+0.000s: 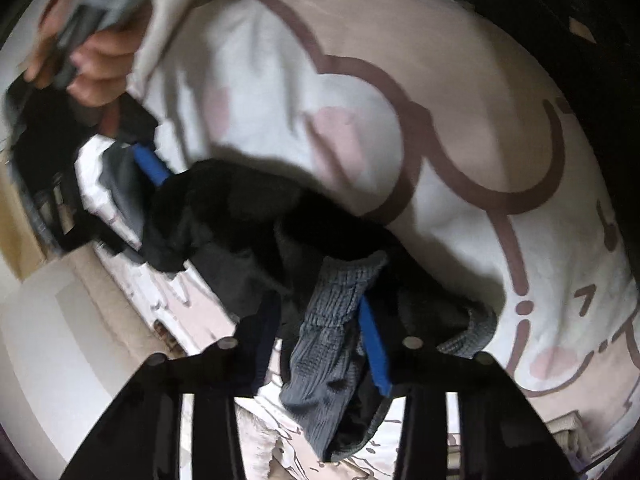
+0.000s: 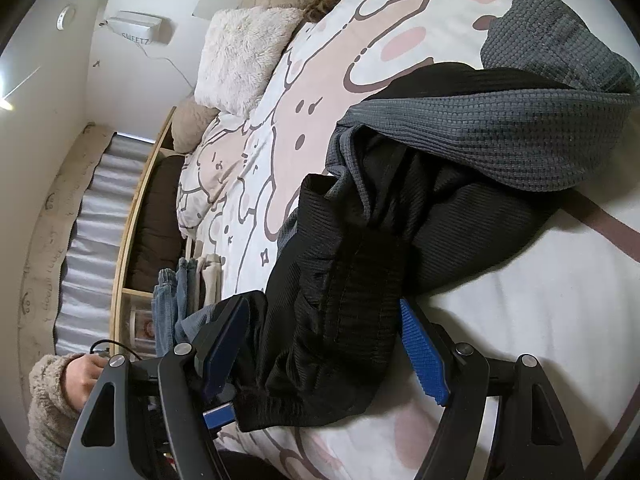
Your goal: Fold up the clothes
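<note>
A grey waffle-knit garment (image 1: 328, 320) and a black ribbed garment (image 1: 224, 208) lie tangled on the cartoon-print bed cover (image 1: 440, 80). My left gripper (image 1: 320, 340) is shut on a bunched fold of the grey garment, and its blue pad (image 1: 374, 344) presses the fabric's right side. In the right wrist view my right gripper (image 2: 324, 352) stands open and wide. The black garment (image 2: 352, 300) lies between its blue pads (image 2: 424, 356) with its gathered edge, unpressed on the right. The grey garment (image 2: 500, 128) drapes over the black one further off. A hand (image 1: 100, 72) holds the right gripper at upper left.
The bed cover (image 2: 520, 300) spreads to the right of the pile. A fluffy white pillow (image 2: 240, 52) and a beige one (image 2: 192, 124) lie at the bed's head. Jeans and pale trousers (image 2: 188, 292) hang off the bed's edge by a wooden shelf (image 2: 132, 220). A fuzzy-sleeved hand (image 2: 80, 380) is at lower left.
</note>
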{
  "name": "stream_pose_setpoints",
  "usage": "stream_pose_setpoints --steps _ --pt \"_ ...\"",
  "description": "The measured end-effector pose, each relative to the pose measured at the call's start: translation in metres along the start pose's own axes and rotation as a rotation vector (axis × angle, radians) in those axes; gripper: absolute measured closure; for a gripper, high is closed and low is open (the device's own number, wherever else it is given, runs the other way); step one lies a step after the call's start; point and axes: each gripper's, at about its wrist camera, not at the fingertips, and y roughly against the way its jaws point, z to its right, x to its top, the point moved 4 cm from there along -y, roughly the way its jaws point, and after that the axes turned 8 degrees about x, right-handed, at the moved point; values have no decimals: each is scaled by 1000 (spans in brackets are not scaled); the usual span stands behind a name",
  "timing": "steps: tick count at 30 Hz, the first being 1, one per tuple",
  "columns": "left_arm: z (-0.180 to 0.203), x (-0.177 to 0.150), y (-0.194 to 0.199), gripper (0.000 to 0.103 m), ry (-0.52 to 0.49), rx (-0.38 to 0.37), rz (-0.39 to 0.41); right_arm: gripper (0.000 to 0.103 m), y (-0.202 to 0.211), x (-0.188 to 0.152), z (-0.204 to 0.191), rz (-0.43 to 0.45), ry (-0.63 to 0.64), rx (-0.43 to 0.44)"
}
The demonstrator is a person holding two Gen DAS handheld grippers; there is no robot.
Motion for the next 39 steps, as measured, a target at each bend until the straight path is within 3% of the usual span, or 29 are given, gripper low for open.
stream_pose_setpoints --steps 3,6,9,13,15,17,19,22,25,27,33,35,39 --pt "17 8 -6 85 27 -19 -9 26 0 0 -1 -1 12 -4" --pt "18 11 -7 87 120 -19 -18 26 2 0 0 0 11 -3" --pt "11 -4 10 88 382 1 -32 26 13 -1 1 30 11 -12" --pt "-38 -50 33 88 967 73 -59 26 56 -8 -22 168 131 -12" --pt "-49 -74 44 88 1167 113 -68 26 79 -12 -38 218 200 -14" --pt "-56 -100 61 89 1356 178 -58 26 100 -18 -54 261 274 -52" --pt "-59 -122 77 89 1499 245 -42 26 115 -27 -74 299 390 -153" --pt "-63 -138 98 89 1595 322 -25 25 122 -51 -107 346 647 -366" --pt "-71 -154 118 89 1675 380 -15 26 115 -77 -125 370 862 -517" --pt "-78 -170 128 89 1735 407 -4 26 109 -94 -133 440 967 -621" --pt "-109 -198 168 89 1853 518 103 26 68 -135 -143 398 1131 -724" --pt "-117 -202 184 89 1882 540 152 26 58 -147 -153 467 1188 -816" --pt "-132 -208 210 89 1923 576 221 26 51 -154 -170 532 1077 -748"
